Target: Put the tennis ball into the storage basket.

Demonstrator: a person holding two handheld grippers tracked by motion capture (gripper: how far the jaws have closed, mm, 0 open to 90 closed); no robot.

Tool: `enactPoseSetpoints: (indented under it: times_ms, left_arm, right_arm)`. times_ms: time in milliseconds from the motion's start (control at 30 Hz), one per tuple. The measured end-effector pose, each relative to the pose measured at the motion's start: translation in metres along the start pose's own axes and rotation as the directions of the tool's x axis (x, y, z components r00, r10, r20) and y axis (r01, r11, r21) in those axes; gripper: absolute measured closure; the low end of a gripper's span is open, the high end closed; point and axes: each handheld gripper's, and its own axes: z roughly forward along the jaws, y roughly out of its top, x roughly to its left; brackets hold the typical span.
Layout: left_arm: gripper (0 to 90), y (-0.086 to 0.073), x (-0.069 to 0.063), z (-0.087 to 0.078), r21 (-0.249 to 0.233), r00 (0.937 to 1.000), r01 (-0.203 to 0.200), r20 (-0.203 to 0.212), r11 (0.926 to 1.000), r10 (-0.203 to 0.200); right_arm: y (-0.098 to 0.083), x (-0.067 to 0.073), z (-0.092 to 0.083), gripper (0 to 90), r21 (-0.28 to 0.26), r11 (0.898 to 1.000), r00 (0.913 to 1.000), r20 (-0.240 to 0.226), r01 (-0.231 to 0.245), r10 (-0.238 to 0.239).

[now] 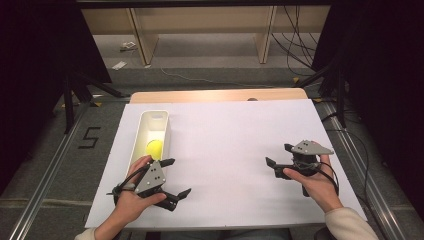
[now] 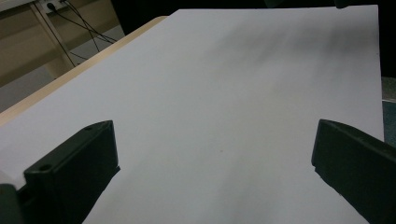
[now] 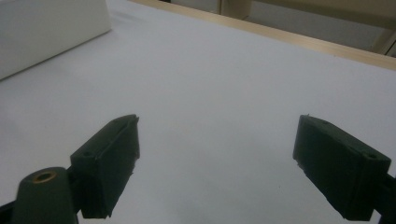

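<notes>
Both grippers' jaws gape empty over white sheet (image 1: pixel 235 145) on wooden table (image 1: pixel 215 95), grey floor (image 1: pixel 60 165) around

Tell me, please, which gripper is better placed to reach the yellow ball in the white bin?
Left: the left gripper, jaws open, sits beside the white bin holding the yellow ball; the right gripper is across the table.

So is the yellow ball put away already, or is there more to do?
The yellow ball already lies inside the white bin. Nothing is in hand: the left gripper and right gripper are both open and empty over the white sheet. Nothing else waits on it.
</notes>
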Motion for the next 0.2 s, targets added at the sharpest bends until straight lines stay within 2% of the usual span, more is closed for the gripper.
enactPoseSetpoints:
  times_ms: [200]
  left_arm:
    - [0.0, 0.0009, -0.0002, 0.0006, -0.003, 1.0000, 0.000, 0.003, 1.0000, 0.000]
  right_arm:
    - [-0.0001, 0.0010, -0.0012, 15.5, -0.012, 1.000, 0.9999, -0.004, -0.015, 0.015]
